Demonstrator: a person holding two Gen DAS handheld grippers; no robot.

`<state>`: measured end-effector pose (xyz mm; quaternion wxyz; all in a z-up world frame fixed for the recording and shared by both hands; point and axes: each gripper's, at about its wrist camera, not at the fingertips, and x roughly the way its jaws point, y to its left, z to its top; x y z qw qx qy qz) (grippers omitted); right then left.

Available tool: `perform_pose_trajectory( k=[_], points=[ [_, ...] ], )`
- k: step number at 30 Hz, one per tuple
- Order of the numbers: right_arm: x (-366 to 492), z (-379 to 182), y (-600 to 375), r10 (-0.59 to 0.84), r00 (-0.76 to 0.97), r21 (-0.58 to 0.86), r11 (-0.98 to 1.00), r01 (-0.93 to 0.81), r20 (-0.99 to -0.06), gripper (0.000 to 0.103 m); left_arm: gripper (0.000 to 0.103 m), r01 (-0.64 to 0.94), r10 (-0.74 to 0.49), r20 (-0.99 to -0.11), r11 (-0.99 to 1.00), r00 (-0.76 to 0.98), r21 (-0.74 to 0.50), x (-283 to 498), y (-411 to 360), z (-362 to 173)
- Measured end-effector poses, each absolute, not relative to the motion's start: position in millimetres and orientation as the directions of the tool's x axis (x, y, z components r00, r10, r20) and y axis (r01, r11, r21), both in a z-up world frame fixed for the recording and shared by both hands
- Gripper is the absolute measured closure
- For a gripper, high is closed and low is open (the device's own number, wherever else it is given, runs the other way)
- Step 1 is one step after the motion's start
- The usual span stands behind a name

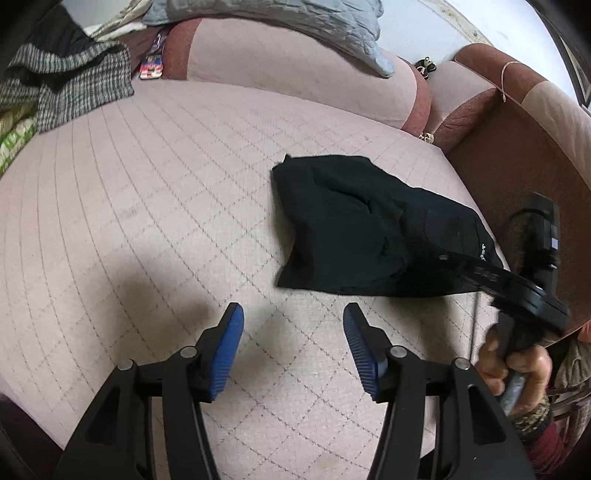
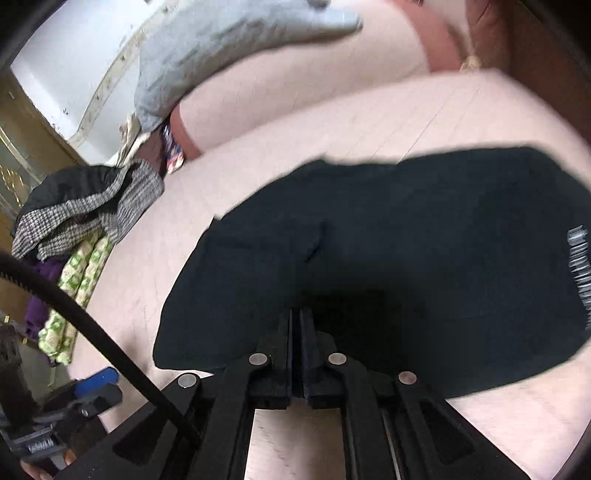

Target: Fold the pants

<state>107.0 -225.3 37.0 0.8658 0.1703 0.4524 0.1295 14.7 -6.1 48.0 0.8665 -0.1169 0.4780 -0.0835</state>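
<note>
The black pants point(image 1: 354, 229) lie on the pink quilted sofa seat point(image 1: 147, 206), right of centre in the left wrist view, already bundled into a compact, roughly 4-sided packet. That shape suggests most of the folding is done, though how many layers it holds cannot be told.

The left tool point(image 1: 293, 332) hangs above bare cushion at the bottom centre of its frame, its 2 blue-padded fingers point(image 1: 231, 350) spread wide with nothing between them. It is near the packet's lower edge but apart from it, probably kept free to pin or catch the cloth.

The right tool point(image 2: 297, 321) shows in its own view at bottom centre with its fingers pressed together at the near edge of the pants; the dark cloth hides the tips, so it looks clamped on a hem rather than merely closed beside it. In the left wrist view the same tool reaches in from the right edge, low over the packet's lower right corner, gripped by the person's hand point(image 1: 517, 369). Holding that edge would let the packet be lifted, dragged or turned over as 1 piece.

The right view is smeared, so the rig is likely in motion.

A checked garment point(image 1: 66, 88) is heaped at the upper left, and a grey quilted cover point(image 1: 295, 26) drapes the backrest along the top, both well apart from the pants.
</note>
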Motion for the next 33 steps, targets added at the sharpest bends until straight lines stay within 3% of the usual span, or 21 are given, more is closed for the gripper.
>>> perform_pose_trajectory(
  k=[4,8,13,17,25,33],
  points=[
    [74,52,-263,0.324,0.626,0.414,0.91,-0.002,-0.71,0.086,0.045,0.081,-0.242,-0.808,0.968,0.537,-0.237,24,-20,55],
    [43,69,-319,0.187,0.72,0.396,0.909,0.131,-0.668,0.066,0.045,0.149,-0.254,-0.801,0.967,0.542,-0.206,41,-43,67],
    [15,70,-381,0.04,0.774,0.444,0.837,0.319,-0.632,0.06,0.038,0.264,-0.339,-0.784,0.937,0.519,-0.231,75,-84,91],
    [10,48,-410,0.019,0.75,0.483,0.776,0.406,-0.661,0.06,0.037,0.401,-0.404,-0.778,0.89,0.48,-0.215,110,-138,109],
    [21,23,-422,0.098,0.738,0.556,0.725,0.407,-0.668,0.058,0.035,0.622,-0.487,-0.809,0.757,0.33,-0.202,178,-266,99],
    [36,18,-410,0.116,0.745,0.543,0.758,0.361,-0.657,0.048,0.035,0.668,-0.54,-0.839,0.65,0.072,-0.361,235,-369,44]
  ],
)
